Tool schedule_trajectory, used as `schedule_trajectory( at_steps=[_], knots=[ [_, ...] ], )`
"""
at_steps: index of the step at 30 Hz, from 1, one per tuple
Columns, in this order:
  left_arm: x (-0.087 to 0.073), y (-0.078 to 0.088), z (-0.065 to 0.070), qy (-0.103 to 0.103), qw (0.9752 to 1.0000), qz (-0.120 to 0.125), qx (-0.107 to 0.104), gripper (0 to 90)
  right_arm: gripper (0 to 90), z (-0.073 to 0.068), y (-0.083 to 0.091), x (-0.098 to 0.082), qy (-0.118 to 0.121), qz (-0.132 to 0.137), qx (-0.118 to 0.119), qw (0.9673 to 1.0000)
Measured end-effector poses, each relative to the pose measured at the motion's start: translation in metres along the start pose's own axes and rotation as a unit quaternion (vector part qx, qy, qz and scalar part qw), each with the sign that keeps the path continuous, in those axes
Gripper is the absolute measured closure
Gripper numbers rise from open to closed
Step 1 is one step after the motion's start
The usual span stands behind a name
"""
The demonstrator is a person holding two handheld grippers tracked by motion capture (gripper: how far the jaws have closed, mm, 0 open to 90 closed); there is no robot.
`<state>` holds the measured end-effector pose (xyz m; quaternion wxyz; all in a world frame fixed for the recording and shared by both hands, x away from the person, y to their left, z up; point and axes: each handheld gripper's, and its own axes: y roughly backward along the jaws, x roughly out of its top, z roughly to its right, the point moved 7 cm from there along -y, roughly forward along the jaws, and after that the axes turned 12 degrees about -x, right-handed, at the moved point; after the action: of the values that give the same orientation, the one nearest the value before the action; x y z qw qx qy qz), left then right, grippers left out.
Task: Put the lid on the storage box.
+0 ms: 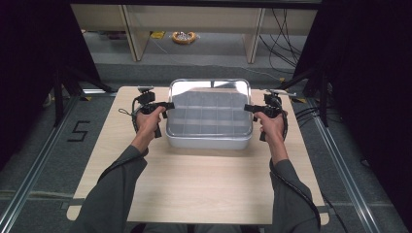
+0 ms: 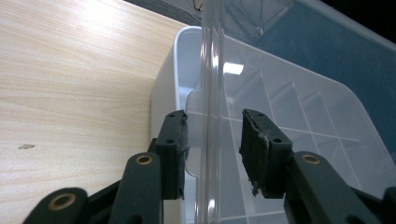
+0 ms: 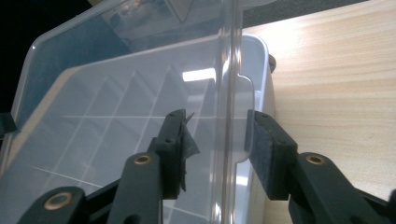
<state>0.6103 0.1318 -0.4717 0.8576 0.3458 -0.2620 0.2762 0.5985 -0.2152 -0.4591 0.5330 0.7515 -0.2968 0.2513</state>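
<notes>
Clear lid [image 1: 210, 109] over white divided box [image 1: 209, 141] on tabletop [image 1: 194, 184]; left gripper [image 2: 212, 144] and right gripper [image 3: 217, 149] straddle lid edges, jaws spread, pads not touching.

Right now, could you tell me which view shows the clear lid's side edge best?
The left gripper view: the clear lid edge runs upright between the left gripper pads, apart from both. The right gripper view shows the opposite edge similarly. The high view shows the whole lid small.

Both forearms reach forward; left gripper [image 1: 167, 105] and right gripper [image 1: 247, 108] face inward.
</notes>
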Motion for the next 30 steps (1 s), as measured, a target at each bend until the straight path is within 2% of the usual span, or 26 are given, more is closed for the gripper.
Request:
schedule_trajectory(
  at_steps=[1,2,4,7,8,9,11,16,19,20,21,22,24,27,29,30],
  knots=[
    [0.0,0.001,0.001,0.0,1.0,-0.002,0.001,60.6,60.7,-0.003,0.002,0.0,-0.013,-0.008,0.001,0.9999],
    [0.001,0.002,0.002,0.003,1.0,-0.002,0.003,60.6,60.6,-0.002,0.003,0.001,-0.004,-0.002,0.002,1.0],
    [0.002,0.004,0.004,0.005,1.0,-0.004,0.003,60.5,60.7,-0.004,0.007,0.003,-0.012,-0.009,0.002,0.9999],
    [0.005,0.008,0.008,0.009,0.9999,-0.004,0.004,60.6,61.1,-0.005,0.01,0.007,-0.019,-0.002,0.01,0.9998],
    [0.007,0.008,0.009,0.009,0.9999,-0.003,0.005,60.6,61.2,-0.006,0.013,0.007,-0.024,-0.008,0.008,0.9996],
    [0.008,0.009,0.01,0.007,1.0,-0.003,0.006,60.6,61.2,-0.012,0.018,0.006,-0.055,-0.026,0.013,0.998],
    [0.007,0.01,0.01,0.003,0.9999,-0.004,0.011,60.6,61.3,-0.005,0.013,0.008,-0.003,0.004,0.012,0.9999],
    [0.002,0.008,0.009,0.003,0.9997,-0.015,0.018,60.6,60.9,-0.005,0.01,-0.002,-0.04,-0.024,0.006,0.9989],
    [0.0,0.005,0.008,0.001,0.9996,-0.021,0.02,60.7,60.5,0.001,0.006,-0.005,-0.019,-0.016,0.004,0.9997],
    [-0.001,0.004,0.008,0.0,0.9996,-0.021,0.021,60.7,60.4,0.0,0.005,-0.006,-0.033,-0.021,0.006,0.9992],
    [-0.001,0.003,0.007,0.0,0.9995,-0.021,0.023,60.7,60.3,-0.003,0.006,-0.009,-0.064,-0.044,0.008,0.997],
    [-0.002,0.002,0.007,0.001,0.9995,-0.022,0.024,60.7,60.2,0.005,0.001,-0.007,-0.021,-0.016,0.002,0.9997],
    [-0.003,0.001,0.004,0.004,0.9992,-0.029,0.028,60.8,60.1,0.003,0.001,-0.01,-0.041,-0.03,0.005,0.9987],
    [-0.004,-0.001,0.003,0.004,0.9991,-0.031,0.03,60.8,59.3,0.003,-0.001,-0.011,-0.037,-0.029,0.005,0.9989],
    [-0.005,-0.003,0.002,0.004,0.9989,-0.034,0.032,60.8,58.8,0.006,-0.004,-0.012,-0.025,-0.027,0.003,0.9993],
    [-0.006,-0.003,0.001,0.003,0.9988,-0.036,0.034,60.8,58.5,0.005,-0.006,-0.014,-0.04,-0.034,-0.002,0.9986]
  ],
)
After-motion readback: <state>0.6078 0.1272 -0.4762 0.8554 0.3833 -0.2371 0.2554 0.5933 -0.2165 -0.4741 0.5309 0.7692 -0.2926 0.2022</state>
